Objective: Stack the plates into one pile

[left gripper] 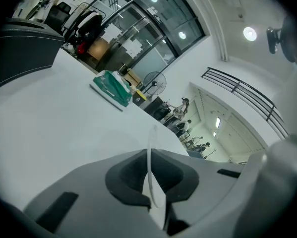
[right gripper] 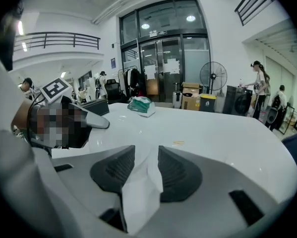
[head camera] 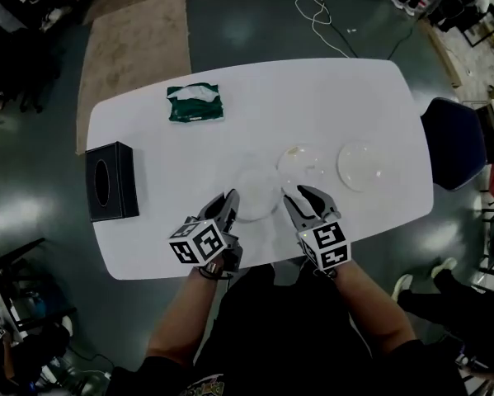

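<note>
The left gripper (head camera: 230, 201) pinches the rim of the plate (head camera: 257, 186) left of the middle plate (head camera: 304, 164), likely to lift it over, while the right gripper (head camera: 302, 196) hovers near, jaws apart and empty.

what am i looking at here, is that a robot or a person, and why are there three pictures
No robot: a person holds a two-jaw gripper in each hand, and the marker cubes are part of the grippers. The top-down picture comes from a camera on the person's head. The other two cameras ride on the grippers and look along their jaws. On the white table are three clear plates, a green packet and a black box. The left gripper is shut on the rim of the nearest plate. The right gripper is open and holds nothing. The middle plate and right plate lie untouched.
</note>
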Tool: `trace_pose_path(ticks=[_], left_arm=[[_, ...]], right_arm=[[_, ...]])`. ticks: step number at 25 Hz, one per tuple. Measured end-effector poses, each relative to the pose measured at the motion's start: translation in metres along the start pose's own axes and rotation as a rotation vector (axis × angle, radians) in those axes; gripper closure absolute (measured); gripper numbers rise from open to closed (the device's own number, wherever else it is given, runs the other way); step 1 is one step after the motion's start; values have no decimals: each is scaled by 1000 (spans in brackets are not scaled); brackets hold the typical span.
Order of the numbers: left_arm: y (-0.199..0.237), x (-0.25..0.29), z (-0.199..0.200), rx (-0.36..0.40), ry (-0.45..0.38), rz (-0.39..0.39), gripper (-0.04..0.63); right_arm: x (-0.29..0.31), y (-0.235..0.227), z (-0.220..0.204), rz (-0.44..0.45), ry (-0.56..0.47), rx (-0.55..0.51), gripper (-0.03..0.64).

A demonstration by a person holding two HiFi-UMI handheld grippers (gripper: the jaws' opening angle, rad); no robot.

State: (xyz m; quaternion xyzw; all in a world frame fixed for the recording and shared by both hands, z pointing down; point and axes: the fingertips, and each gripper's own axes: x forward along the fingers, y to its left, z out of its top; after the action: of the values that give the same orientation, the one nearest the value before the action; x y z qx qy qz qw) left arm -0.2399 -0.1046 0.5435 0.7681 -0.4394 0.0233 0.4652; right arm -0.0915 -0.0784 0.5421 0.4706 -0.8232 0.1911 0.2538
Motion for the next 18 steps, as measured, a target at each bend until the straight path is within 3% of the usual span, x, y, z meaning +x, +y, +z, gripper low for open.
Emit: trace_pose_path(ticks=[10, 18], left_arm=[[-60, 42, -11, -11, 9, -49, 563], [-86, 77, -30, -38, 14, -22, 563]], right_arm=[[-55, -66, -4, -98, -40, 44, 457], [-77, -111, -17, -101, -46, 70, 463]])
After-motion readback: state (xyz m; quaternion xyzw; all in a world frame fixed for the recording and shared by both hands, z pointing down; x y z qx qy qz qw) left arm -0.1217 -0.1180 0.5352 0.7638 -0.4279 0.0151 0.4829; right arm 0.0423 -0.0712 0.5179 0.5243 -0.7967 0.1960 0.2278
